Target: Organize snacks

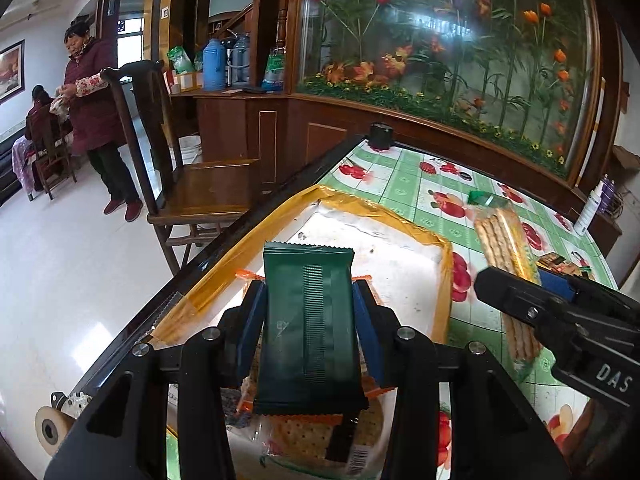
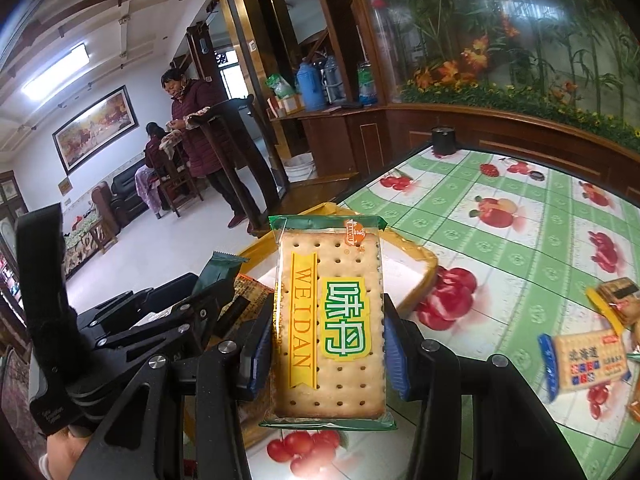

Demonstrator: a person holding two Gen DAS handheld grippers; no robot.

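Facing WEIDAN cracker pack (image 2: 330, 320) label

Left wrist view: rides the left claw (image 1: 310, 312), angled down, close over the yellow-rimmed white tray (image 1: 400, 264).
Right wrist view: rides the right claw (image 2: 328, 332), angled down, close.
Shared: that tray (image 2: 416, 276), the green fruit-print table (image 1: 408, 184) (image 2: 500, 240), and the flower-filled glass cabinet (image 1: 440, 40) (image 2: 500, 20).

Left gripper (image 1: 310, 308): black angular frame, two fingers faced with blue pads (image 1: 366, 330), and round silver screw heads (image 1: 407, 333) along the finger arms. Right gripper (image 2: 326, 334): the same black frame, blue pads and silver screws; seen from the left wrist view, its housing carries white lettering "DAS" (image 1: 614, 378).
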